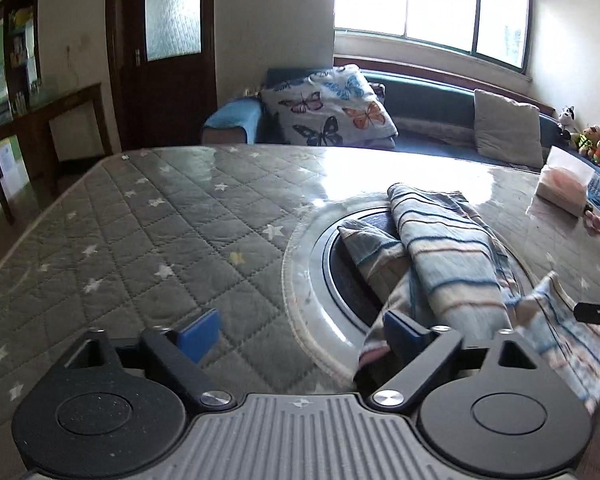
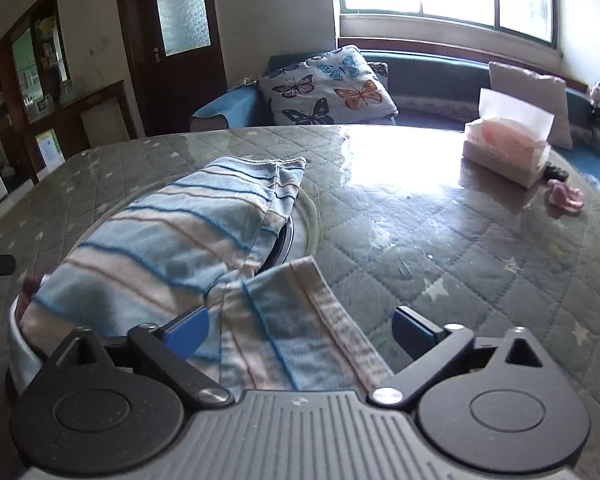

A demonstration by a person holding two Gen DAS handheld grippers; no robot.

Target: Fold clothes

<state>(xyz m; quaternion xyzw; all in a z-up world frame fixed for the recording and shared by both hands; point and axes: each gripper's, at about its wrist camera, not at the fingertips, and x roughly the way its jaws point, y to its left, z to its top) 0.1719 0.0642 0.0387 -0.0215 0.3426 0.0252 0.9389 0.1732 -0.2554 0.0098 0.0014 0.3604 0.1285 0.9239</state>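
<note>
Hand-held gripper [image 2: 300, 330] astride striped garment [image 2: 172, 232]

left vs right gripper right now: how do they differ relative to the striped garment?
The left gripper has quilted table cover between its fingers; the striped garment lies only at its right finger. The right gripper has the garment's hemmed edge lying between its fingers. Both are open, low over the table, gripping nothing.
</note>
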